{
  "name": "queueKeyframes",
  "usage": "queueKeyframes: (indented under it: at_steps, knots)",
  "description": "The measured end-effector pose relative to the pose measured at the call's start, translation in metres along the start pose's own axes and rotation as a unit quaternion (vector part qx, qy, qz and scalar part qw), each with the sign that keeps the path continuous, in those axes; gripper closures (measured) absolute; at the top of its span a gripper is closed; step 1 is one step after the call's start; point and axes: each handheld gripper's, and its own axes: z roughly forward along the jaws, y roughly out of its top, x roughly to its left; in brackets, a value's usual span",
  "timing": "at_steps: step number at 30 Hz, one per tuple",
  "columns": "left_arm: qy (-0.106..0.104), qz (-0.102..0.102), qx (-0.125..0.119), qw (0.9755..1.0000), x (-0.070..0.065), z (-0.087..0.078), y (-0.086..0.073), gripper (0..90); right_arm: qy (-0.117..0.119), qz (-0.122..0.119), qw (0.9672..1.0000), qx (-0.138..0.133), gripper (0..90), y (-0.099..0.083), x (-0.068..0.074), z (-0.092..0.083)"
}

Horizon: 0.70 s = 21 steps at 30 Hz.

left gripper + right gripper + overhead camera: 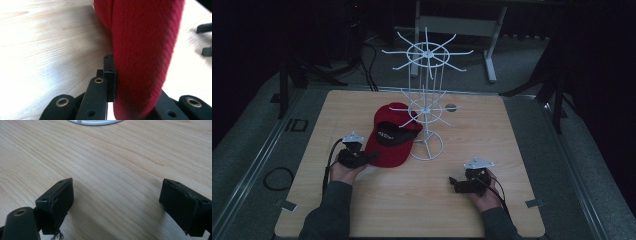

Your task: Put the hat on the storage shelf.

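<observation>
The left gripper [117,100] has its jaws pinching the red cap [145,50], likely to lift it toward the white rack [426,110]. The right gripper [117,205] idles, jaws spread over bare tabletop [112,157].

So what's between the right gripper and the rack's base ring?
Bare wood. In the right gripper view the open fingers face the white ring across plain tabletop; the high view shows the same empty stretch.
</observation>
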Motion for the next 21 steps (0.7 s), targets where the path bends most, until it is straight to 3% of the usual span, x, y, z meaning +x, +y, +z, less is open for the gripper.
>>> queueKeyframes:
  at_steps: [14, 21]
  knots:
    - [0.019, -0.022, -0.057, 0.9980, 0.006, -0.027, 0.006, 85.3, 0.000, 0.000, 1.0000, 0.000, 12.1, 0.000, 0.000, 0.000]
    - [0.029, -0.024, -0.070, 0.9969, 0.011, -0.038, 0.010, 85.3, 0.000, 0.001, 1.0000, 0.000, 12.1, 0.000, 0.000, 0.000]
